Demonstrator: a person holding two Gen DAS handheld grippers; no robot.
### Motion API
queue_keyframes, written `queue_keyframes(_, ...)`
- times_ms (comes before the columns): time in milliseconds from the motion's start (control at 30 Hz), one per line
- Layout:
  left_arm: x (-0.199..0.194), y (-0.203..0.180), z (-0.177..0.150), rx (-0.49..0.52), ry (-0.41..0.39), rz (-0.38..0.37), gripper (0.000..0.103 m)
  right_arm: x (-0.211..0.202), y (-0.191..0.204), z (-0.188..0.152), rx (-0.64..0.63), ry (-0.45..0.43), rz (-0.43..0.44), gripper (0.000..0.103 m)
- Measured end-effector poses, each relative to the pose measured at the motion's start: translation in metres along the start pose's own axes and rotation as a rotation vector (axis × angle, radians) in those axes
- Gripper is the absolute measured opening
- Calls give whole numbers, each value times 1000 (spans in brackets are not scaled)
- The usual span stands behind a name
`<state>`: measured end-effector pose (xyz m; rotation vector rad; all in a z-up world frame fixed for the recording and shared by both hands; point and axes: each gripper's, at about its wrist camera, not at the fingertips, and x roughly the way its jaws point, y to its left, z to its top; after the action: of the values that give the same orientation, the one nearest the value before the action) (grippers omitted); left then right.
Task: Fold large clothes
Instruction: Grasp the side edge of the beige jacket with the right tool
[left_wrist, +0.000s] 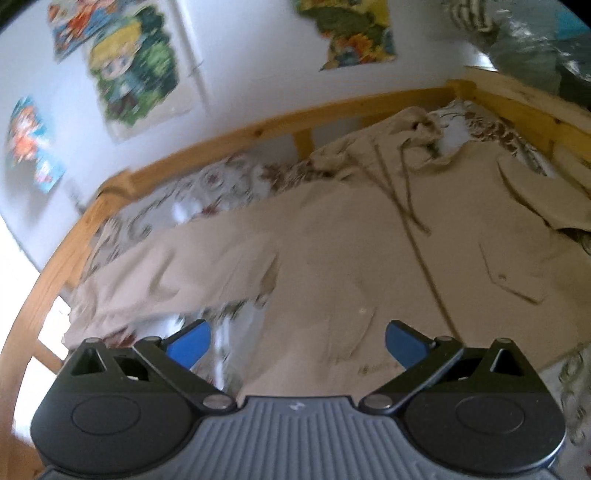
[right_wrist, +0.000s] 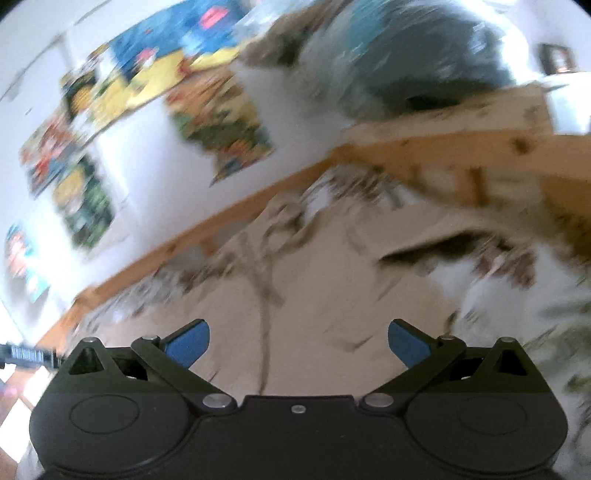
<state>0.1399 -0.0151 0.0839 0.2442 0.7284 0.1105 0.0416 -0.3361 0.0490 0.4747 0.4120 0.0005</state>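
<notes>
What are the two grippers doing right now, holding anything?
Left gripper: open, holding nothing, above the beige jacket.
Right gripper: open, holding nothing, also over the jacket.

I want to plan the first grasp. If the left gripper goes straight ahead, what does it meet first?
Probably the beige jacket spread on the bed; the open left gripper points at its lower body. Depth is unclear.

Left gripper (left_wrist: 297, 345): blue paddle-shaped fingertip pads (left_wrist: 189, 345), black linkage arms, silver pivot screws, ribbed grey housing. Right gripper (right_wrist: 298, 345): same blue pads (right_wrist: 407, 347), black linkages, plain black housing, single central screw.
</notes>
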Motion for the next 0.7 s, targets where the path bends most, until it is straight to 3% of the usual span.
queue_keyframes(133,42,-32,3,6,-44,-71,102,10,-48,20,106,-79,-28,102)
queue_keyframes(300,89,-50,-9,-5,-10,-180,102,58,-86,43,176,-47,-35,101)
queue_keyframes(433,112,-34,-29,-3,60,-177,102,112,-107,50,284,1,-55,96)
queue_keyframes(533,115,-3,-44,-41,74,-146,102,152,-119,52,352,40,-135,85)
queue_keyframes(700,113,51,-65,-129,102,-76,102,188,-137,53,457,-2,-280,83)
